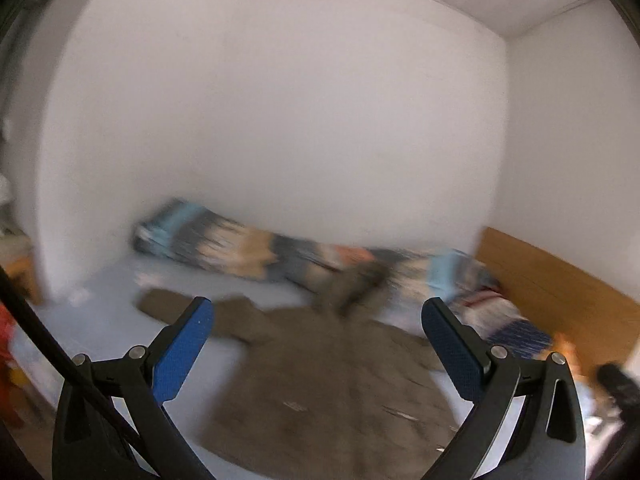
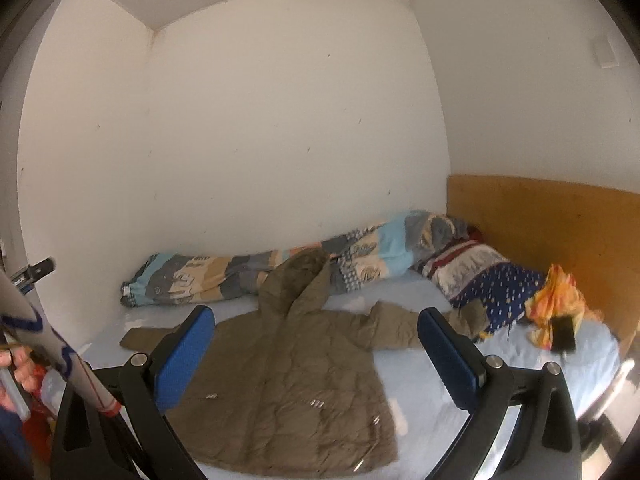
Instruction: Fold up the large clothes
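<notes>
Bed point(image 2: 420, 392) with pale blue sheet; rolled patterned quilt point(image 2: 256, 268) along the wall. Olive hooded jacket point(image 2: 296, 384) spread flat mid-bed, sleeves out. Left gripper point(image 1: 316, 312) and right gripper point(image 2: 316, 320) above it, jaws apart, holding nothing.

Olive-brown hooded puffer jacket point(image 2: 296, 384) spread flat on a pale blue bed sheet point(image 2: 432, 384)

Right gripper point(image 2: 316, 354) hovers above it, blue-padded fingers point(image 2: 182, 364) wide apart — patterned rolled duvet point(image 2: 248, 272) along the white wall
</notes>
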Available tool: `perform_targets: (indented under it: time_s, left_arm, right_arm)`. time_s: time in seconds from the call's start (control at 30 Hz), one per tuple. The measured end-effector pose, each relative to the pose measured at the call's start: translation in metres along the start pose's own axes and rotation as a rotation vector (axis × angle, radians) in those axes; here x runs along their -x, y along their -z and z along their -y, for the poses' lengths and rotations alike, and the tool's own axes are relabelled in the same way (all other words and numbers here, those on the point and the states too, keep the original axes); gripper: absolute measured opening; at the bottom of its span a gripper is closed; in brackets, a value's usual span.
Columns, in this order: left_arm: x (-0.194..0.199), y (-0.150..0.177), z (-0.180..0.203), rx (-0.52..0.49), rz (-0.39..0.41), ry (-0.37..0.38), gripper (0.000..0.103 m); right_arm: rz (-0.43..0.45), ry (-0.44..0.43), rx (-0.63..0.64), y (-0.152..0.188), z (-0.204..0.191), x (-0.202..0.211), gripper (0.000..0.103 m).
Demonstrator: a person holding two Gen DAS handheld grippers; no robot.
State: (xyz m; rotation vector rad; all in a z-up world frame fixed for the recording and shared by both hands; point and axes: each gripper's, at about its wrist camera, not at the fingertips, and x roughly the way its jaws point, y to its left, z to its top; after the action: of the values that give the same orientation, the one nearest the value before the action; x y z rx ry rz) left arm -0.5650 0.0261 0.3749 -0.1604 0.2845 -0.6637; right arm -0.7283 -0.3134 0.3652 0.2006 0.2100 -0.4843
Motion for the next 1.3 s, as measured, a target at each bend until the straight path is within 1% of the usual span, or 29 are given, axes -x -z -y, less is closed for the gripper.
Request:
perform_targets:
  time_s: [0.03, 0.1, 0.13, 0.2, 0.23, 0.27, 0.3, 0.33, 0.4, 0.47, 0.5, 0.53, 0.6, 0.73, 1.0, 1.3]
  left_arm:
    - [0.008, 0.008, 0.012, 0.001, -0.019, 0.013, 0.103]
    - [0.017, 0.017, 0.041, -0.018, -0.072, 0.019, 0.103]
    - [0.018, 0.022, 0.053, -0.032, -0.083, 0.01, 0.103]
    - [0.018, 0.027, 0.063, -0.073, -0.086, -0.031, 0.103]
    - [0.007, 0.021, 0.065, -0.092, -0.106, -0.038, 0.103]
    - [0.006, 0.027, 0.07, -0.105, -0.121, -0.04, 0.103]
    - [-0.005, 0.027, 0.067, -0.108, -0.151, -0.045, 0.103]
    - [-0.017, 0.019, 0.057, -0.107, -0.179, -0.045, 0.103]
    - [-0.054, 0.026, 0.055, -0.107, -0.254, -0.063, 0.103]
    - [-0.077, 0.035, 0.053, -0.092, -0.296, -0.073, 0.103]
    - [-0.082, 0.036, 0.049, -0.086, -0.316, -0.078, 0.103]
    - [-0.086, 0.046, 0.044, -0.087, -0.322, -0.083, 0.103]
    - [-0.099, 0.053, 0.041, -0.087, -0.34, -0.094, 0.103]
    - [-0.105, 0.061, 0.039, -0.094, -0.35, -0.095, 0.103]
    - [-0.114, 0.069, 0.04, -0.081, -0.36, -0.113, 0.103]
    - [-0.112, 0.072, 0.044, -0.079, -0.367, -0.121, 0.103]
  right_arm:
    - [-0.013, -0.002, -0.012, 0.004, -0.009, 0.001, 0.103]
    - [-0.026, -0.002, -0.045, 0.011, -0.015, 0.001, 0.103]
    - [-0.039, 0.008, -0.054, 0.016, -0.019, 0.0, 0.103]
    - [-0.062, 0.04, -0.044, 0.022, -0.022, -0.003, 0.103]
    - [-0.076, 0.057, -0.021, 0.023, -0.024, -0.006, 0.103]
    - [-0.1, 0.076, 0.003, 0.027, -0.026, -0.009, 0.103]
    - [-0.11, 0.083, 0.01, 0.031, -0.028, -0.01, 0.103]
    - [-0.119, 0.087, 0.005, 0.03, -0.029, -0.014, 0.103]
    - [-0.147, 0.081, -0.003, 0.035, -0.029, -0.021, 0.103]
    - [-0.176, 0.08, 0.006, 0.038, -0.034, -0.029, 0.103]
    - [-0.184, 0.082, 0.009, 0.039, -0.034, -0.031, 0.103]
    - [-0.188, 0.084, 0.011, 0.039, -0.036, -0.034, 0.103]
    - [-0.189, 0.086, 0.016, 0.042, -0.036, -0.035, 0.103]
    - [-0.203, 0.092, 0.017, 0.046, -0.042, -0.044, 0.103]
    - [-0.237, 0.089, 0.018, 0.053, -0.044, -0.058, 0.103]
    - [-0.258, 0.083, 0.023, 0.062, -0.046, -0.062, 0.103]
